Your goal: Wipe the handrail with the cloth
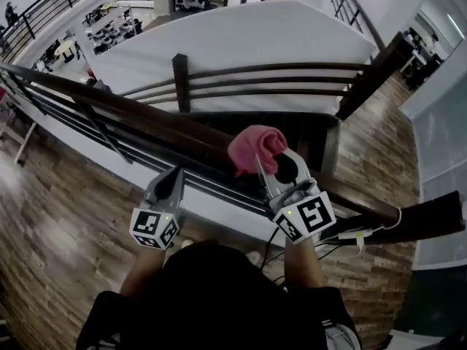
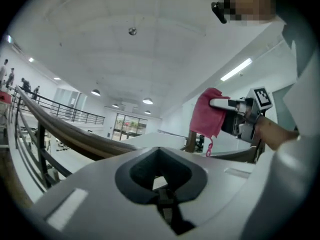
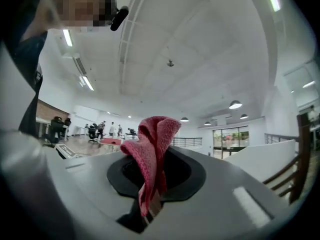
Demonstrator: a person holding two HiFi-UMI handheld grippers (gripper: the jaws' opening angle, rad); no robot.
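Note:
A dark brown wooden handrail (image 1: 139, 117) runs from the upper left to the lower right in the head view. My right gripper (image 1: 268, 164) is shut on a pink cloth (image 1: 254, 147), bunched up just above the rail. The right gripper view shows the cloth (image 3: 150, 154) standing up out of the shut jaws of that gripper (image 3: 149, 206). My left gripper (image 1: 174, 179) hovers left of it, close to the rail, shut on nothing. The left gripper view looks upward past that gripper (image 2: 159, 183) and shows the handrail (image 2: 75, 132), the cloth (image 2: 207, 115) and the right gripper (image 2: 239, 117).
Thinner dark bars (image 1: 109, 148) run under the handrail. A second railing (image 1: 263, 80) crosses behind it around a stairwell with a white sloped wall (image 1: 241, 39). Wooden floor (image 1: 58, 217) lies on the left. A white cable (image 1: 368, 231) hangs by the rail at right.

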